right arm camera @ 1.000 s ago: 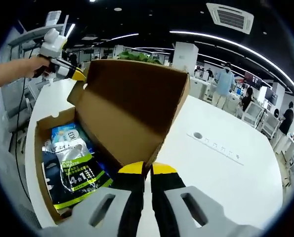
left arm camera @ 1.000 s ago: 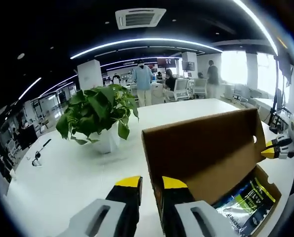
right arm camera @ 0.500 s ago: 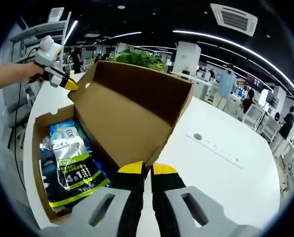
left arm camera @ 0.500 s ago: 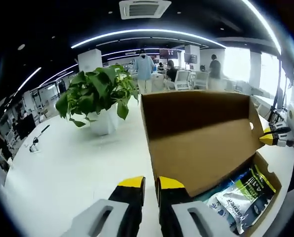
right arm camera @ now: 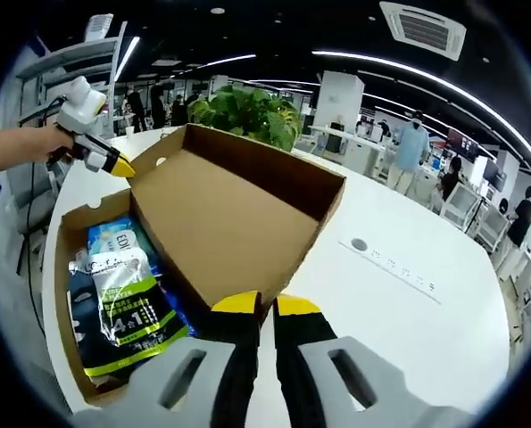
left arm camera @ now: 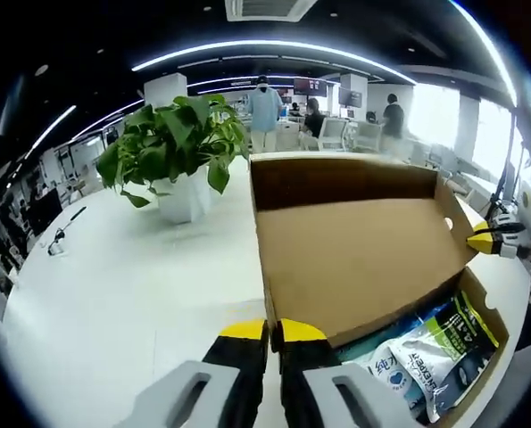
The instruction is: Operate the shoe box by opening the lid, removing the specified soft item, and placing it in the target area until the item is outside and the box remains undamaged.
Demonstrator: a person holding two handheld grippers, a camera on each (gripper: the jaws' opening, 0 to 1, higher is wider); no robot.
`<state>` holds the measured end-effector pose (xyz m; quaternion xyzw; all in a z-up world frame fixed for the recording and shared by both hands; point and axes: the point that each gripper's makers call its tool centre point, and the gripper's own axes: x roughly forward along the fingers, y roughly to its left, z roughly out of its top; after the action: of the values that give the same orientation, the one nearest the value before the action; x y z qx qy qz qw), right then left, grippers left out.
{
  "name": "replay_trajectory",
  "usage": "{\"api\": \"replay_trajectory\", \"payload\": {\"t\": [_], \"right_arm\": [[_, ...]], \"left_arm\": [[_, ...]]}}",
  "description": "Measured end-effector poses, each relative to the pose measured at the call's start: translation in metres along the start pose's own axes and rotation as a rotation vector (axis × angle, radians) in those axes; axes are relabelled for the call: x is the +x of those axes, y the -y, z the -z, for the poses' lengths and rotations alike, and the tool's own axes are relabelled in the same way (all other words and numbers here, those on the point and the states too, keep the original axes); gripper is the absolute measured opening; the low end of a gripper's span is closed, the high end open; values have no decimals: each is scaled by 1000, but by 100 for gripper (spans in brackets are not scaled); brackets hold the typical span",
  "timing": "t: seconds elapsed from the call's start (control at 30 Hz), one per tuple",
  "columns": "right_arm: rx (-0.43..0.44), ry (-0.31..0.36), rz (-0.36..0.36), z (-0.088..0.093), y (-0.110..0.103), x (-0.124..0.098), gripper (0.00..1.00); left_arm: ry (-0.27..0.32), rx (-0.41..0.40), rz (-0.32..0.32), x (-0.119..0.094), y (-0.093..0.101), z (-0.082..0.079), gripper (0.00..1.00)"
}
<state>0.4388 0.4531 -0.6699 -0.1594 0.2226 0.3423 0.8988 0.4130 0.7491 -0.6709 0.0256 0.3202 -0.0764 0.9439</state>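
Left gripper [left arm camera: 271, 332] pinching the lid [left arm camera: 354, 254] corner, right gripper [right arm camera: 268, 306] pinching its other corner; soft packets [right arm camera: 122, 294] inside the shoe box [right arm camera: 66, 234] — part-hidden; potted plant [left arm camera: 171, 165] on the white table [left arm camera: 113, 294] beyond

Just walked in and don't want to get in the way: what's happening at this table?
A person is opening a cardboard shoe box with two hand-held grippers. The left hand-held gripper and the right hand-held gripper each pinch a corner of the lid, which is swung well open. Soft packets lie inside, not yet taken out. A potted plant stands nearby on the white table.
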Motion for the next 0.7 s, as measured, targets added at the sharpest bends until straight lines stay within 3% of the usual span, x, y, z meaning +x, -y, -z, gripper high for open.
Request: {"api": "replay_trajectory", "payload": {"t": [0.7], "right_arm": [[39, -31, -16, 6, 6, 13, 4]], "left_arm": [[-18, 8, 0, 13, -1, -1, 2]]}}
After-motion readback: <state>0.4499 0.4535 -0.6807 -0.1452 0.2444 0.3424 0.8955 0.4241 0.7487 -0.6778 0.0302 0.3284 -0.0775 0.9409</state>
